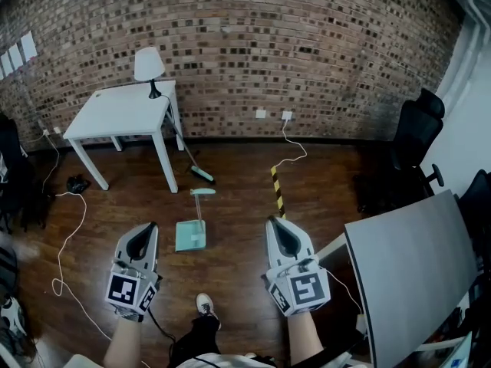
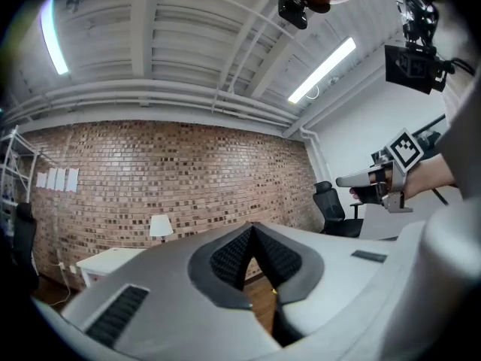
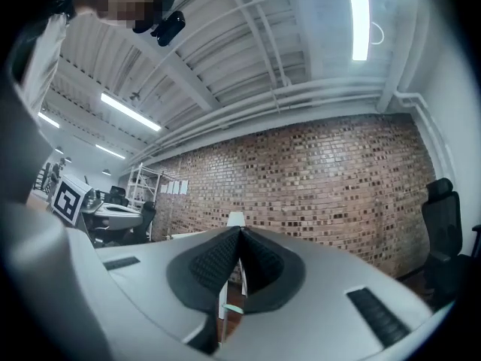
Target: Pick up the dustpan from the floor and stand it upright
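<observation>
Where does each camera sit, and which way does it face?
Head view: on the head, facing steeply down at the dustpan on the floor; forearms, left gripper, right gripper, a shoe.
Left gripper view: on that gripper, level toward the brick wall; its shut jaws, the right gripper.
Right gripper view: likewise toward the wall; its shut jaws.
Shared: wall, lamp.

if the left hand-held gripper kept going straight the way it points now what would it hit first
Probably the brick wall. The left hand-held gripper aims at bare brick, with the white table off to its left and nothing else in line. Depth is hard to judge.
</observation>
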`<state>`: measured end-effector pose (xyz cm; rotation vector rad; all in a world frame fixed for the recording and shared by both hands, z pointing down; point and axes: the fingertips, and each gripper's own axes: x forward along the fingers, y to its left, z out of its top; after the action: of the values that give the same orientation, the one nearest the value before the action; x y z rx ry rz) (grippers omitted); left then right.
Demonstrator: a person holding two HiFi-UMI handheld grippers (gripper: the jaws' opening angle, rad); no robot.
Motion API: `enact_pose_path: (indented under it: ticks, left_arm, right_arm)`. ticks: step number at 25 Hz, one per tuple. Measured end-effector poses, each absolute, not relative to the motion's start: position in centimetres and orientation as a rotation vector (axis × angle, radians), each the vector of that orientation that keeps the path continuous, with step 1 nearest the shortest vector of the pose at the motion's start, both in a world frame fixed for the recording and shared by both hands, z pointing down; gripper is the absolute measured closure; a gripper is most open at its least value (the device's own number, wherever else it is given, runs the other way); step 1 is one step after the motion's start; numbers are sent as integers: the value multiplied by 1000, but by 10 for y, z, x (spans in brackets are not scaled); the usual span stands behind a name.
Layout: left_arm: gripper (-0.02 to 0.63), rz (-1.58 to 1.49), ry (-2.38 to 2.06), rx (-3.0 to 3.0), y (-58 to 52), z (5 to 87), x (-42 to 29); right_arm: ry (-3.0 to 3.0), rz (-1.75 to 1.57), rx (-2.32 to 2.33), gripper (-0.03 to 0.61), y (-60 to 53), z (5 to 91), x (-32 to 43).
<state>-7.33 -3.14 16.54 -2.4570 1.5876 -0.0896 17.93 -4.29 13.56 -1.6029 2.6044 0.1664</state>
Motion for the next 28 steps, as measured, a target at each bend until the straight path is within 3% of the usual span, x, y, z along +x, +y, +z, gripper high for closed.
enact_pose_path:
  ticks: [12,28]
  left_arm:
    - [611,-98,1640,-2411,196,146,0]
    - [611,-37,1611,-2457,228,120,-25]
  right_arm:
    - [2636,159,-1454,597,171,102,241]
    - [2601,188,-1512,598,226,90,208]
